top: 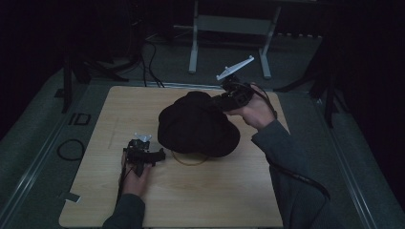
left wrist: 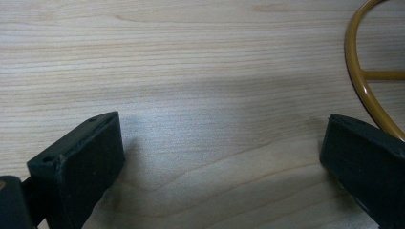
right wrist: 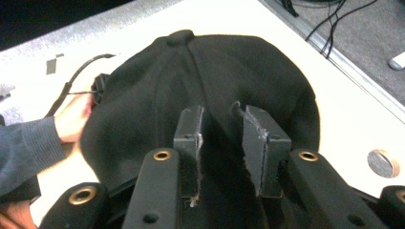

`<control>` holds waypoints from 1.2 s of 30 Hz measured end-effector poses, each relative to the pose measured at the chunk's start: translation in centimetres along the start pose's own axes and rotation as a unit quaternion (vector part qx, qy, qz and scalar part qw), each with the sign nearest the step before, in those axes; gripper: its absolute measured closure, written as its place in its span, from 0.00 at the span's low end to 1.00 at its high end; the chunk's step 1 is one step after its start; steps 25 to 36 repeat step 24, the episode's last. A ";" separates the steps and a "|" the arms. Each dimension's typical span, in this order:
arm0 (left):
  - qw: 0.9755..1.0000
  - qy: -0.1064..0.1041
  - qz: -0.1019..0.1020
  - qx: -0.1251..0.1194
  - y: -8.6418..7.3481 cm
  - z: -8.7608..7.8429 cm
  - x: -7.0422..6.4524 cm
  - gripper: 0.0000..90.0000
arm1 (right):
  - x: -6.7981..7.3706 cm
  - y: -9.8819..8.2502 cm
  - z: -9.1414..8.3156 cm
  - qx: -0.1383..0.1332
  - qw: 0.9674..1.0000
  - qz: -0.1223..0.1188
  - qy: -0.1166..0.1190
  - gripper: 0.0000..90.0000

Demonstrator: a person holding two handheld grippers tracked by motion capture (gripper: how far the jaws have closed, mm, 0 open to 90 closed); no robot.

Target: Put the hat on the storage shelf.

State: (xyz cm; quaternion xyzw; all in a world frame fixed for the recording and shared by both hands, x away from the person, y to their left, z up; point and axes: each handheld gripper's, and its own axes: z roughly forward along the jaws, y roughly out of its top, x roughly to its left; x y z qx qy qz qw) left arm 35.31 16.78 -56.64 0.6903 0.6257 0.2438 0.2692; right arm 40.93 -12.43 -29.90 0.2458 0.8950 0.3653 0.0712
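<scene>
- The cap (top: 198,125) is black and sits in the middle of the table (top: 215,200), with its top button facing up.
- A thin yellow hanger (top: 188,160) pokes out from under the near edge of the cap. In the left gripper view I see its curved wire (left wrist: 356,71) lying on the wood.
- My right gripper (right wrist: 220,138) has its jaws pinched on a fold of the cap's cloth at the far right side.
- My left gripper (top: 160,155) rests on the table just left of the hanger. Its jaws are wide apart with nothing between them.
- I think the job is just getting going. The cap is grabbed, but it is still down on the table and on top of the hanger.
- Left to do, I guess: lift the cap and catch the hanger with the left gripper.
</scene>
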 end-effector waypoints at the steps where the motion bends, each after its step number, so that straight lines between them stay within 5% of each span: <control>1: 1.000 0.000 0.000 0.000 0.0 0.0 0.0 0.01 | 0.0 0.0 0.0 0.000 1.000 0.000 0.002 0.73; 24: 1.000 0.000 0.001 0.000 0.0 0.0 0.0 0.01 | -0.5 -2.1 0.5 0.080 0.996 -0.015 -0.021 0.38; 36: 1.000 0.000 0.001 0.000 0.0 0.0 0.0 0.01 | -0.5 -2.1 0.5 0.080 0.996 -0.015 -0.021 0.38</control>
